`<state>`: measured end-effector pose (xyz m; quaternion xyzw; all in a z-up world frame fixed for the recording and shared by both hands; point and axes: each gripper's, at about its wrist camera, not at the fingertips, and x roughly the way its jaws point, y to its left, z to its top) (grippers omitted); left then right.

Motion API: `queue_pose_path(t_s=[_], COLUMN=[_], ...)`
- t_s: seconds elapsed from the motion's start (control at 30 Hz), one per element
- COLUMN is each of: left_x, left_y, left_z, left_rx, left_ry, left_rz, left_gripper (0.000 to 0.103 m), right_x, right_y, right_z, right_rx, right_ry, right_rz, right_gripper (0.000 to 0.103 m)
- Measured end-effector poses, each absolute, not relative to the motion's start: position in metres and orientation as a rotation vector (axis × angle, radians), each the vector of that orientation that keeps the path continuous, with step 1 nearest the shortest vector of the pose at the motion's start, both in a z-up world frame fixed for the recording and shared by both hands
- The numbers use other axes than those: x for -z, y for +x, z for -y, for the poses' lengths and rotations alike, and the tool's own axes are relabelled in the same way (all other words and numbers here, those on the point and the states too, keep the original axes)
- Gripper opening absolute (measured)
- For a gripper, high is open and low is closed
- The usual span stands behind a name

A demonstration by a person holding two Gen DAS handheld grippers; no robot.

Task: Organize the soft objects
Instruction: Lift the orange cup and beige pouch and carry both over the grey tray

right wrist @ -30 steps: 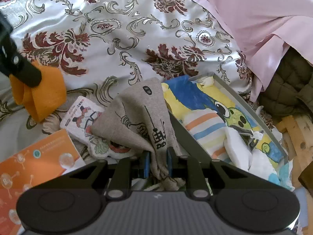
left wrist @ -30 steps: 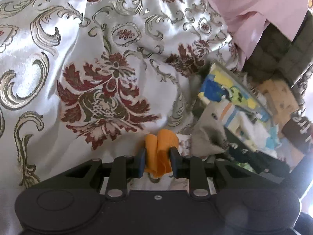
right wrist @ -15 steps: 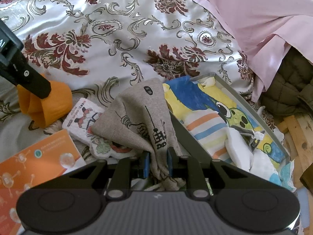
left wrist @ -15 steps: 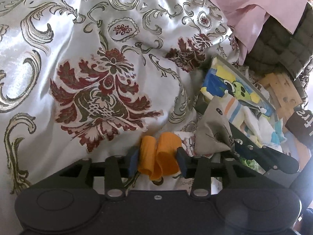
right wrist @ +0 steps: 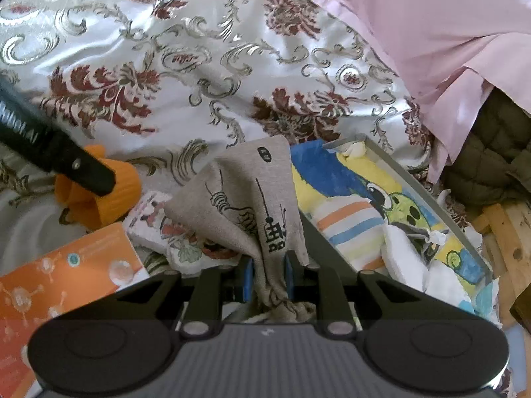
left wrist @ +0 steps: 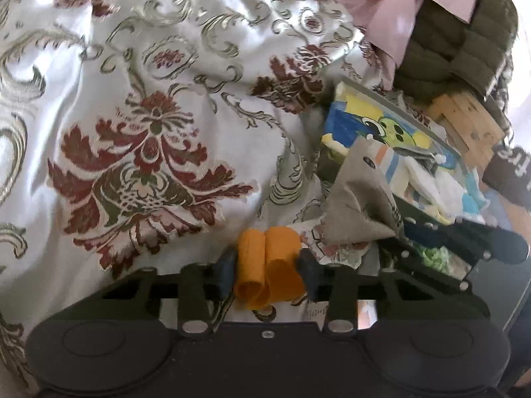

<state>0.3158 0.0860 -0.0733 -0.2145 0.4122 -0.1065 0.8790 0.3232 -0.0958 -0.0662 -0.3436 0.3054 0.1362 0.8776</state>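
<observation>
Floral bedspread (left wrist: 149,76), left tongs (left wrist: 267,270) loosely around orange cloth (left wrist: 268,265), right tongs (right wrist: 265,277) pinching grey cloth (right wrist: 252,192)

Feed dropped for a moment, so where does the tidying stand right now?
Done: folded striped and white cloths already lie in the grey tray. In hand: the left gripper brackets the rolled orange cloth, jaws wide; the right gripper pinches the beige printed cloth. Left: both of those, plus the white cartoon-print cloth on the bedspread.
</observation>
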Motion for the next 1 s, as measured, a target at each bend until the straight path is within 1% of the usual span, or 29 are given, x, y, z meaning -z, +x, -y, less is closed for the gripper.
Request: queue_pose_path(t_s=[0.07, 0.1, 0.2, 0.43, 0.63, 0.87, 1.0], left_x=[0.069, 0.066, 0.061, 0.051, 0.037, 0.006, -0.016], left_y=[0.313, 0.312, 0.307, 0.3, 0.295, 0.313, 0.363], left_z=[-0.083, -0.083, -0.084, -0.095, -0.104, -0.076, -0.041], left_rx=[0.231, 0.236, 0.246, 0.259, 0.301, 0.359, 0.393], left_ry=[-0.427, -0.427, -0.442, -0.547, -0.647, -0.566, -0.507], left_rz=[-0.837, -0.827, -0.801, -0.723, -0.64, -0.563, -0.53], left_gripper=[0.029, 0.027, 0.025, 0.025, 0.025, 0.028, 0.03], right_x=[0.062, 0.06, 0.054, 0.032, 0.004, -0.028, -0.045], right_y=[0.321, 0.319, 0.314, 0.31, 0.307, 0.321, 0.355], right_z=[0.097, 0.098, 0.099, 0.113, 0.143, 0.179, 0.206], right_rx=[-0.288, -0.292, -0.304, -0.284, -0.285, -0.256, -0.197], right_ry=[-0.696, -0.687, -0.673, -0.567, -0.404, -0.321, -0.299], right_rz=[-0.617, -0.606, -0.584, -0.565, -0.552, -0.508, -0.459], right_gripper=[0.021, 0.021, 0.02, 0.021, 0.021, 0.021, 0.023])
